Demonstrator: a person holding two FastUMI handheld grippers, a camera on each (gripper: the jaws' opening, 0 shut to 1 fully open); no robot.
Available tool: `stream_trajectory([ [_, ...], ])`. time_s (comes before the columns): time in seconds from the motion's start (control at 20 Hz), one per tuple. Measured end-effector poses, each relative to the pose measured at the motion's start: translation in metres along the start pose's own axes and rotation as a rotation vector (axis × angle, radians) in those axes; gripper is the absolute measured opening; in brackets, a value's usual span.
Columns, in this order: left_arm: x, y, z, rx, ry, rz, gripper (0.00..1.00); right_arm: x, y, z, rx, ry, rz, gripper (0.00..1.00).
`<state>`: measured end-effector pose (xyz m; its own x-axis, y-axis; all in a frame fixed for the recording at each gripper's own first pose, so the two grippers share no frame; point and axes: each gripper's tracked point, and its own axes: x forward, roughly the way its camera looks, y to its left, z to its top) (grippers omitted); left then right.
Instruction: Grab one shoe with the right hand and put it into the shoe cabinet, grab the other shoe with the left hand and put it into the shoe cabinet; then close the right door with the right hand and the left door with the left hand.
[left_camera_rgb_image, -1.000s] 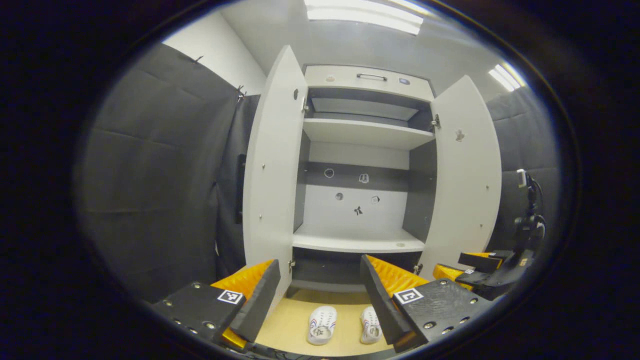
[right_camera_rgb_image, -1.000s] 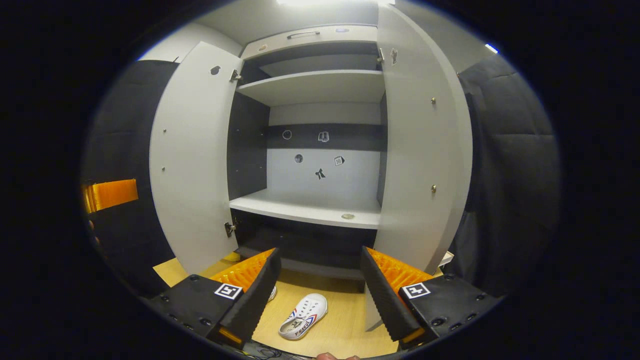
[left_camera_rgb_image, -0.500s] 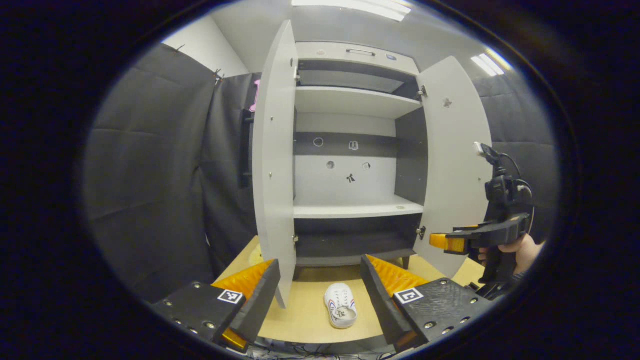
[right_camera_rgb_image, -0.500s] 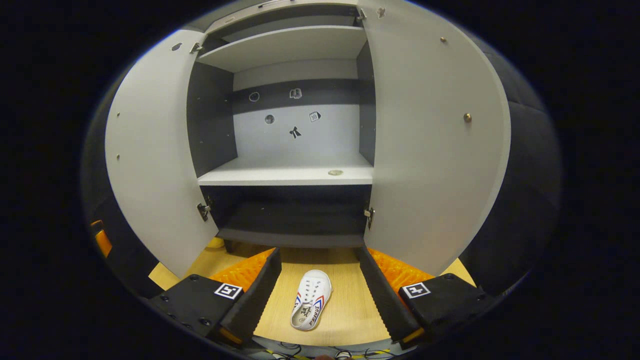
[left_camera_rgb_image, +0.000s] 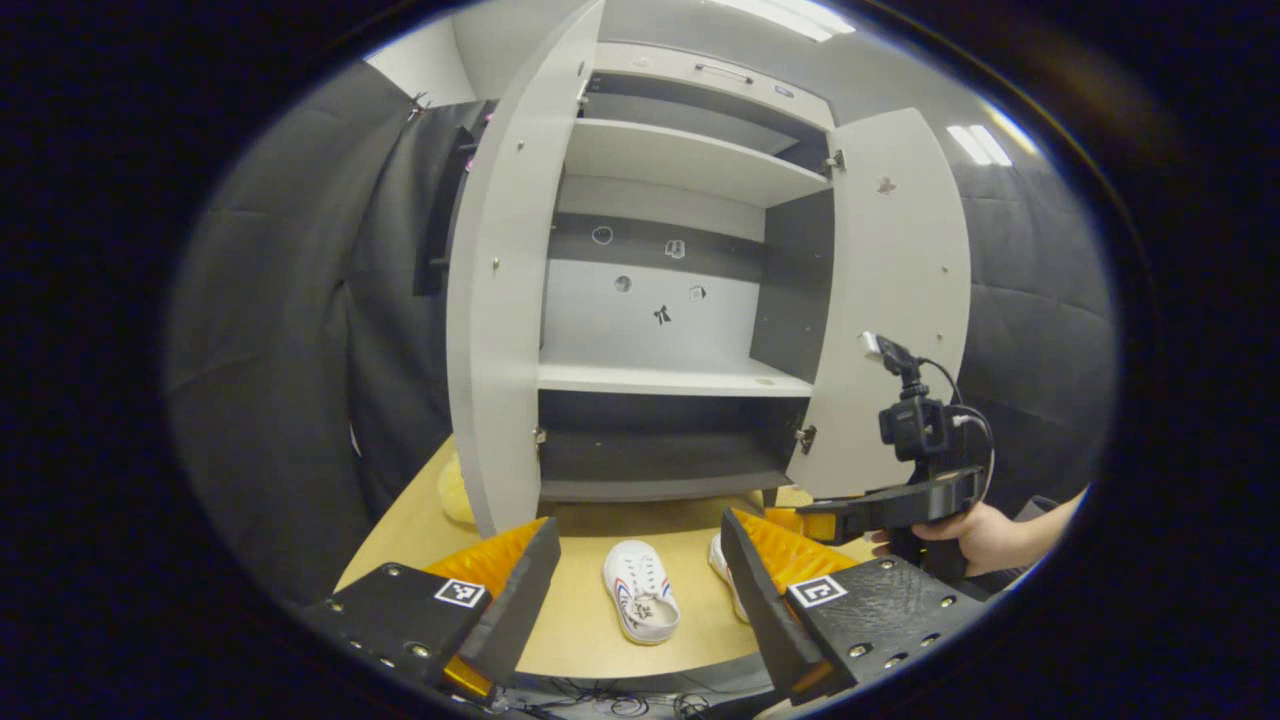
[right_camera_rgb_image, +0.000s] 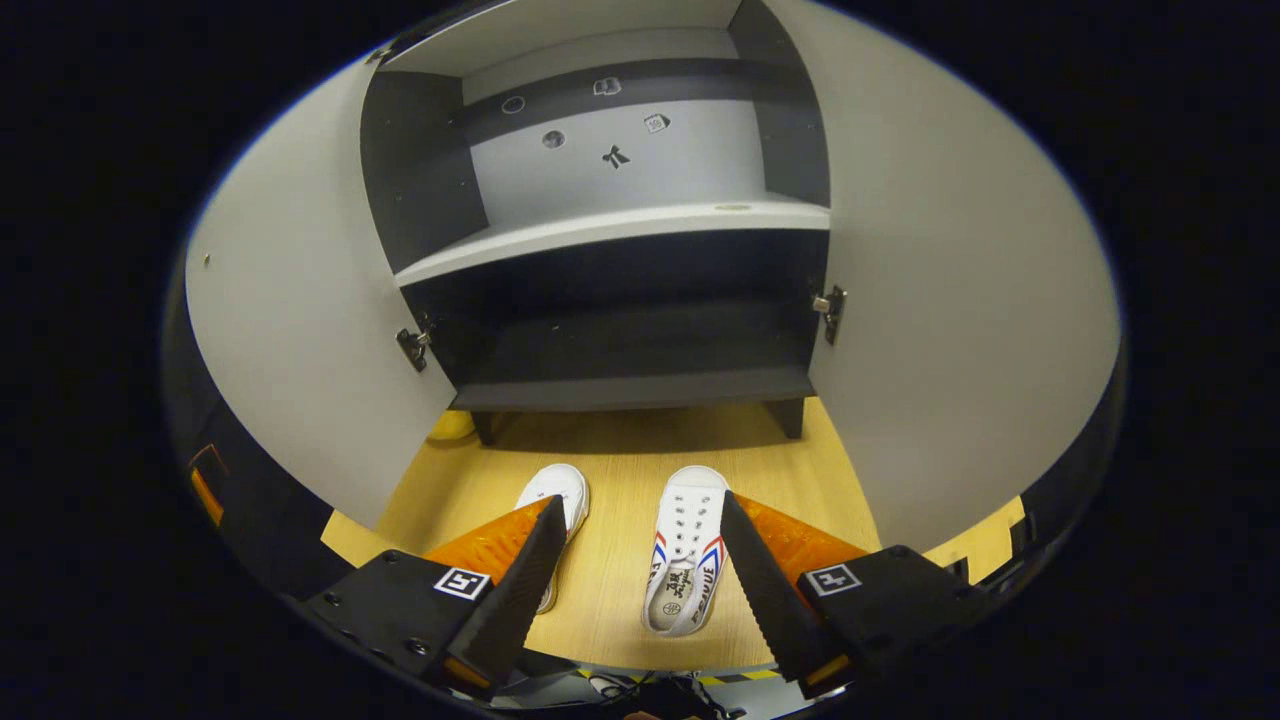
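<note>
both white shoes lie side by side on the wooden surface before the open shoe cabinet; right claw, released, hovers over the right-hand shoe; judgement: drop straight, pinch mid-body, left claw released, waiting.

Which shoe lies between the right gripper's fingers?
The right shoe, seen whole between the open fingers in the right gripper view; the left shoe is half hidden behind one finger.

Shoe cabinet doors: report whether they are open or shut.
Open. In the right gripper view, the left door and right door swing outward, exposing the shelf and dark lower compartment.
</note>
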<state>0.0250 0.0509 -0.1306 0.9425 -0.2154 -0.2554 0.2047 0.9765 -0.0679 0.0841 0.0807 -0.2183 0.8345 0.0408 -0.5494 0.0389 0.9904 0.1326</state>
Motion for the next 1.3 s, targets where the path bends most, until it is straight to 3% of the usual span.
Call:
stream_trajectory([
  [0.4,0.032,-0.007,-0.019,-0.029,0.08,0.081,0.92,0.087,-0.006,-0.065,-0.035,0.231,0.05,0.98],
  [0.75,0.062,-0.037,-0.027,-0.015,0.077,0.116,0.93,0.121,-0.007,-0.104,-0.007,0.351,0.101,0.99],
  [0.95,0.072,-0.037,-0.025,-0.017,0.077,0.122,0.93,0.13,-0.012,-0.115,-0.066,0.379,0.067,0.94],
  [1.0,0.074,-0.036,-0.025,-0.018,0.081,0.129,0.93,0.133,-0.016,-0.113,-0.083,0.371,0.039,0.9],
  [1.05,0.076,-0.036,-0.025,-0.02,0.079,0.135,0.92,0.132,-0.018,-0.115,-0.097,0.379,0.02,0.78],
  [1.1,0.077,-0.035,-0.022,-0.022,0.073,0.139,0.93,0.133,-0.023,-0.112,-0.125,0.369,-0.013,0.73],
  [1.2,0.076,-0.036,-0.02,-0.025,0.062,0.145,0.93,0.135,-0.032,-0.112,-0.167,0.359,-0.044,0.45],
  [1.25,0.077,-0.035,-0.023,-0.028,0.063,0.147,0.92,0.135,-0.031,-0.114,-0.177,0.362,-0.041,0.36],
  [1.3,0.077,-0.036,-0.023,-0.031,0.065,0.15,0.93,0.135,-0.035,-0.112,-0.171,0.359,-0.046,0.36],
])
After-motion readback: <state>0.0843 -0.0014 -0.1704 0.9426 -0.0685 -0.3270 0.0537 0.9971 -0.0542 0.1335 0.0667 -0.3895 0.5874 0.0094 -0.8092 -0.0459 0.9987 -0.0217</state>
